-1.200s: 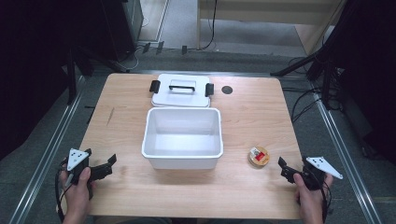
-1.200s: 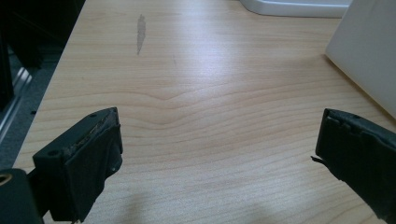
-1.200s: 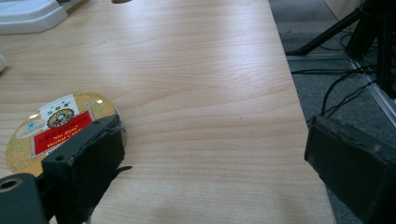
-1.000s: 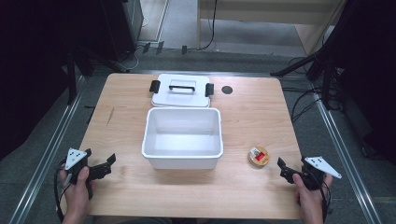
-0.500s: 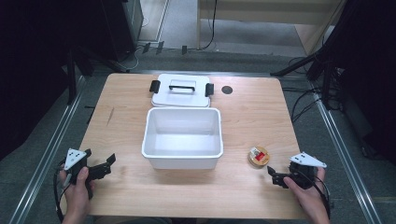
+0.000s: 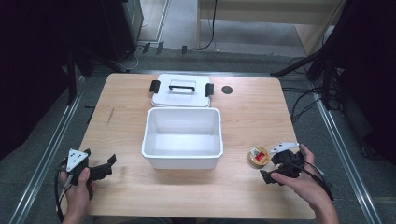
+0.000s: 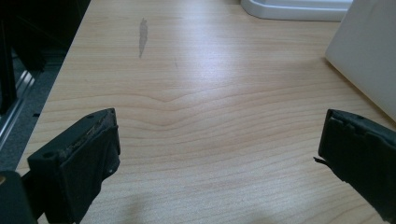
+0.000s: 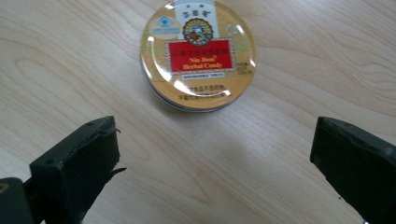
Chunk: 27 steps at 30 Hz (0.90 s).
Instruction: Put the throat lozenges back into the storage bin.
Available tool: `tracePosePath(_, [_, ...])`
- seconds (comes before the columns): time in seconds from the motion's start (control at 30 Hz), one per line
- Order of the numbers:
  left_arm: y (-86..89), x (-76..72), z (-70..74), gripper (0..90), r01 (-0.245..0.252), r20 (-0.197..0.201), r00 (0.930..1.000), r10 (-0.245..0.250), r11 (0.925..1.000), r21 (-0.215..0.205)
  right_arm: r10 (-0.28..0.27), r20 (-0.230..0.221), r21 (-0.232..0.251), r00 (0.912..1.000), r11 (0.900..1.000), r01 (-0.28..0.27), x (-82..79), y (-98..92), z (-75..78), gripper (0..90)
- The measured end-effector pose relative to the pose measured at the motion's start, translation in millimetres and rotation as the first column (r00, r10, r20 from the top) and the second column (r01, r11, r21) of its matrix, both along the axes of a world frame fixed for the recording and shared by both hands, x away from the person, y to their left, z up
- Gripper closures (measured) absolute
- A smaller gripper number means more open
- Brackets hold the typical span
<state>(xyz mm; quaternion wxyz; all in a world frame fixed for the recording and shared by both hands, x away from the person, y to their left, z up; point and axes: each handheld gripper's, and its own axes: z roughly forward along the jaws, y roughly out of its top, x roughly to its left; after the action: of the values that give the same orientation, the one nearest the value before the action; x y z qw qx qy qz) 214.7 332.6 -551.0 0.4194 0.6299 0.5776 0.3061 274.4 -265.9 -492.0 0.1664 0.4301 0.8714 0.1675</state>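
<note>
R gripper (image 6: 273, 169) now beside tin (image 6: 258, 157).

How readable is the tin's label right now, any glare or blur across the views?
Right gripper view: the candy tin is sharp, its red panel legible, with small glare spots on the lid; the near fingers look soft. High view: tin too small to read. Left gripper view: a pale sheen on the table.

Left gripper (image 6: 105, 169): black body, grey three-cornered plate on top, black cable trailing. Right gripper (image 6: 267, 176): same black build, pale plate, looped black cables. Jaws: blocky, matte black, worn edges.
</note>
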Motion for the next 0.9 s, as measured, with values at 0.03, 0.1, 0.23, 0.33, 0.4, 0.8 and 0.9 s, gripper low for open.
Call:
tracePosePath(0.03, [0.4,-0.1,-0.1,0.0,-0.001,0.000,1.0000,0.001,1.0000,-0.008,0.004,-0.013,-0.013,0.9999,1.000,-0.005,1.8,3.0,1.4,1.5])
tracePosePath(0.1, [1.1,-0.5,-0.1,0.0,0.000,0.001,1.0000,0.000,0.9998,-0.018,0.017,-0.030,-0.035,0.9994,0.999,-0.018,5.6,8.2,3.8,1.5])
tracePosePath(0.23, [1.1,-0.4,-0.2,0.0,0.003,0.001,1.0000,-0.003,0.9998,-0.017,0.020,-0.073,-0.067,0.9971,0.997,-0.024,12.6,16.6,6.7,1.5])
tracePosePath(0.33, [0.9,-0.3,-0.1,0.0,0.004,-0.001,1.0000,-0.004,0.9999,-0.012,0.021,-0.107,-0.092,0.9940,0.995,-0.031,17.6,21.8,7.4,1.5])
tracePosePath(0.4, [0.7,-0.5,0.0,0.0,0.005,-0.003,1.0000,-0.005,0.9999,-0.009,0.019,-0.130,-0.110,0.9914,0.993,-0.033,21.0,25.0,7.2,1.5])
tracePosePath(0.8, [-1.1,-0.4,0.0,0.0,0.011,-0.004,0.9999,-0.011,0.9999,0.006,-0.010,-0.235,-0.146,0.9720,0.989,-0.025,46.9,38.8,2.5,1.4])
tracePosePath(0.9, [-1.1,-0.4,0.0,0.0,0.012,-0.004,0.9999,-0.012,0.9999,0.005,-0.014,-0.253,-0.162,0.9675,0.986,-0.028,51.4,41.9,-1.4,1.5])
